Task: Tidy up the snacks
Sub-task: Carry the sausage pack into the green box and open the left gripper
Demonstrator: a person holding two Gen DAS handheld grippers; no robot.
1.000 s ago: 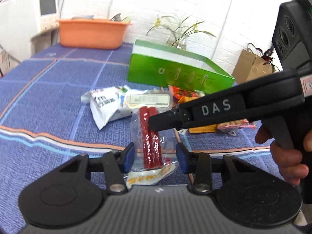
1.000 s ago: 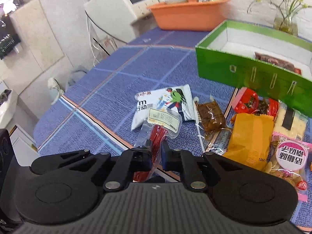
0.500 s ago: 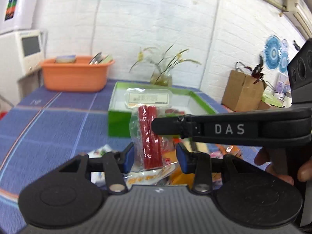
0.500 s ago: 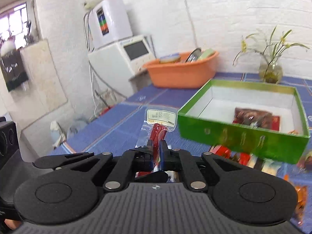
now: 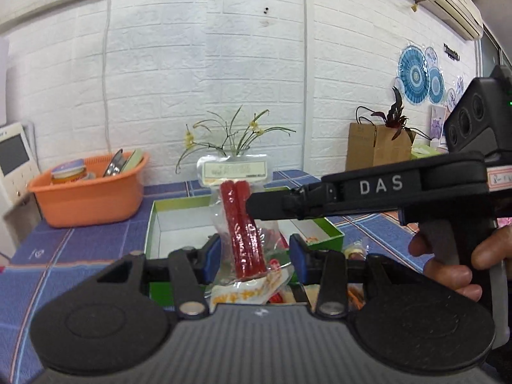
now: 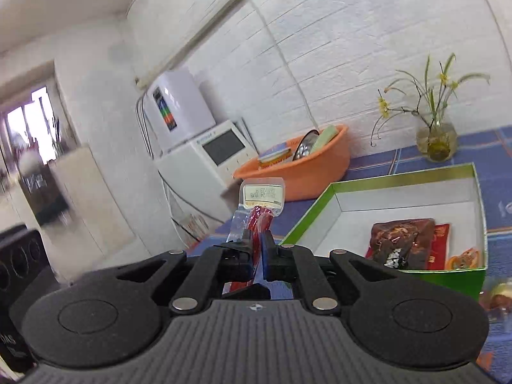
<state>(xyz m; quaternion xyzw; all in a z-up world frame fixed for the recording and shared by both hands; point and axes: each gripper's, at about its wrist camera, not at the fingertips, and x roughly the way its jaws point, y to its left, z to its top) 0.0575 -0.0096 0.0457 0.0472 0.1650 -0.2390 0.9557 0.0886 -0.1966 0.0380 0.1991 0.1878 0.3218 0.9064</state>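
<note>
1. My right gripper [image 6: 256, 252] is clamped on a clear sausage packet [image 6: 260, 214]; its two fingers pinch the plastic just below the red sticks. In the left wrist view the same gripper [image 5: 252, 206] reaches in from the right, held by a hand [image 5: 448, 265].
2. The sausage packet [image 5: 241, 224] hangs upright in the air, white label at the top, two red sticks side by side beneath it.
3. My left gripper [image 5: 254, 252] stands apart, its blue pads [image 5: 211, 252] on either side of the packet's lower part; I see a gap on each side, so it grips nothing.
4. The green box [image 6: 307, 220] lies open on the blue checked tablecloth [image 6: 377, 160], to the right of the held packet in the right wrist view. Inside, against its near wall, lie a dark brown snack [image 6: 400, 240] and a red packet [image 6: 441, 243].
5. Behind the box stand an orange basin [image 5: 89, 198] and a glass vase [image 6: 436, 140] of yellow flowers, near the white brick wall [image 5: 192, 80].
</note>
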